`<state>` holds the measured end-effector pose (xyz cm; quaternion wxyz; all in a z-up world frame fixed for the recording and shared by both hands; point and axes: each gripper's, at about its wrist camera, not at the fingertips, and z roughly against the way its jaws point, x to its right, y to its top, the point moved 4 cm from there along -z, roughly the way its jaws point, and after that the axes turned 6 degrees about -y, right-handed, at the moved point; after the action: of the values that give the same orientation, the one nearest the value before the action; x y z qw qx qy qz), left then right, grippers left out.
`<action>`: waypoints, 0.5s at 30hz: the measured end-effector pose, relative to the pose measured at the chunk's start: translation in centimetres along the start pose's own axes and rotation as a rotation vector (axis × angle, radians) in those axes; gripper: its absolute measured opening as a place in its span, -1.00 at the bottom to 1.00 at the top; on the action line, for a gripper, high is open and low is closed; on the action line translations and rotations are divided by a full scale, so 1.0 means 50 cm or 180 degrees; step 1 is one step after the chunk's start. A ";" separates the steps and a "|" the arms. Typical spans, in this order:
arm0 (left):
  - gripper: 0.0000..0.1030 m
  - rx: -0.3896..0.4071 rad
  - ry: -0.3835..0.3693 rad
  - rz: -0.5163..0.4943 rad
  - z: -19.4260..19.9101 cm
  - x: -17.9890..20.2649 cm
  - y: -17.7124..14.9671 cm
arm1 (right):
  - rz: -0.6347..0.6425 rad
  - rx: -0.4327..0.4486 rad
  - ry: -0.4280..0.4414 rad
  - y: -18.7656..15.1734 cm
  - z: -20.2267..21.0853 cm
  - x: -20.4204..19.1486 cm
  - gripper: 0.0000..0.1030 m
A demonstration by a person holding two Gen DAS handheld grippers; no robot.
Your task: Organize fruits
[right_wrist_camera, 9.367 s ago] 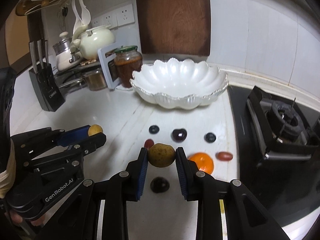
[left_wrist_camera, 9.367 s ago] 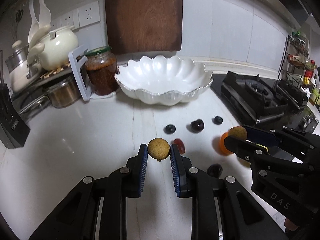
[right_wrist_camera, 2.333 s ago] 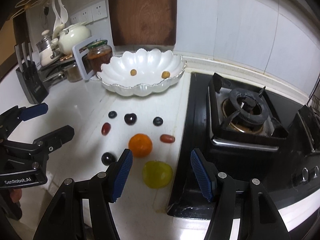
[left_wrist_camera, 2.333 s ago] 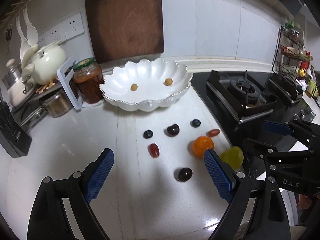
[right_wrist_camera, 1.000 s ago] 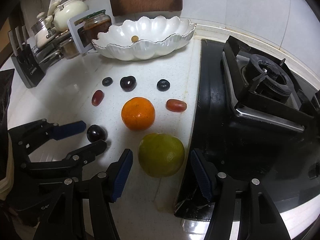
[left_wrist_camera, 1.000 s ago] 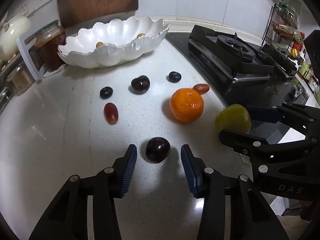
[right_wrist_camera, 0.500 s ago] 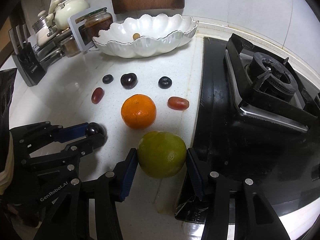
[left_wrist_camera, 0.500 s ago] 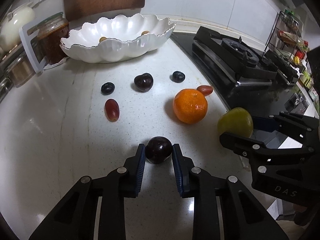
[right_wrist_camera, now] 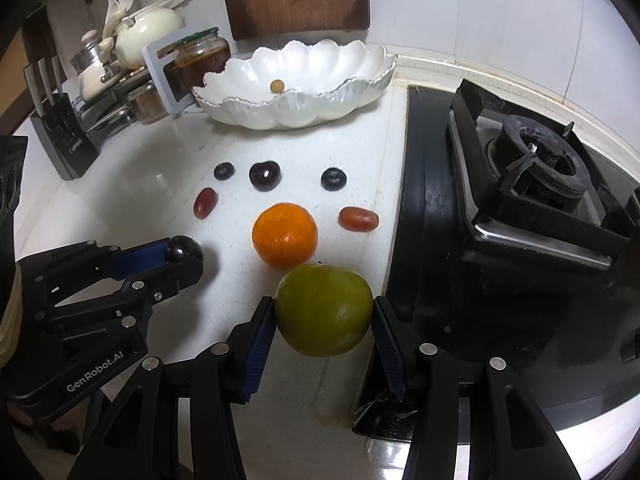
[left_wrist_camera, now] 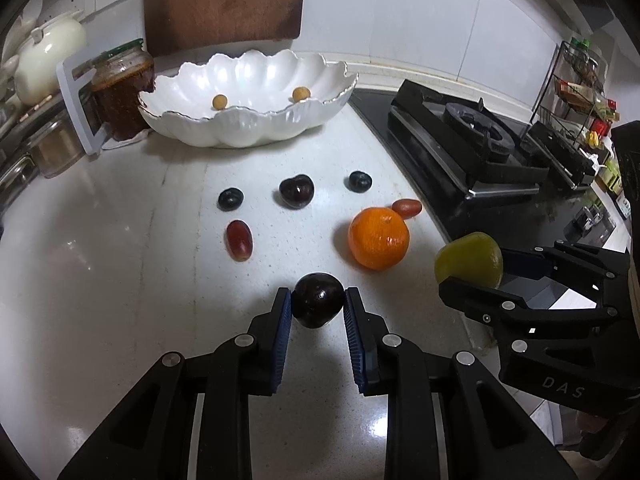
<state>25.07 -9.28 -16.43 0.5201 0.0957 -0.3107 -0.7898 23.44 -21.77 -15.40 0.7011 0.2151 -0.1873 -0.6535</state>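
My left gripper (left_wrist_camera: 318, 306) is shut on a dark cherry (left_wrist_camera: 318, 305) and holds it just above the counter; it also shows in the right wrist view (right_wrist_camera: 185, 249). My right gripper (right_wrist_camera: 324, 312) is shut on a green citrus fruit (right_wrist_camera: 324, 309), lifted off the counter beside the stove edge; the fruit shows in the left wrist view too (left_wrist_camera: 469, 260). An orange (right_wrist_camera: 285, 235), another dark cherry (right_wrist_camera: 264, 176), two blueberries, a red grape (right_wrist_camera: 205, 203) and a red cherry tomato (right_wrist_camera: 358, 219) lie on the counter. The white scalloped bowl (left_wrist_camera: 240, 132) holds two small yellow-brown fruits (left_wrist_camera: 219, 101).
A black gas stove (right_wrist_camera: 520, 208) borders the counter on the right. A jar (left_wrist_camera: 124, 80), pots, a white teapot (left_wrist_camera: 48, 60) and a knife block (right_wrist_camera: 64, 148) stand at the left back. A wooden board (left_wrist_camera: 224, 0) leans on the wall.
Both grippers closed on their fruits half a second ago and have since lifted them and pulled back a little. The fruits on the counter have not moved.
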 end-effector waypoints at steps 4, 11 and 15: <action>-0.48 0.0057 0.0010 0.0019 0.012 0.000 0.006 | -0.0001 0.0071 -0.0005 0.008 0.015 0.001 -0.03; -0.48 0.0187 0.0023 0.0040 0.039 0.001 0.023 | 0.0006 0.0235 -0.0014 0.028 0.045 -0.002 -0.03; -0.48 0.0260 0.0025 0.0052 0.055 0.000 0.034 | 0.0001 0.0327 -0.0015 0.038 0.062 -0.004 -0.03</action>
<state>25.06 -8.65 -13.28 0.5234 0.1173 -0.3414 -0.7719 23.34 -21.65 -11.74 0.6888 0.2492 -0.2224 -0.6435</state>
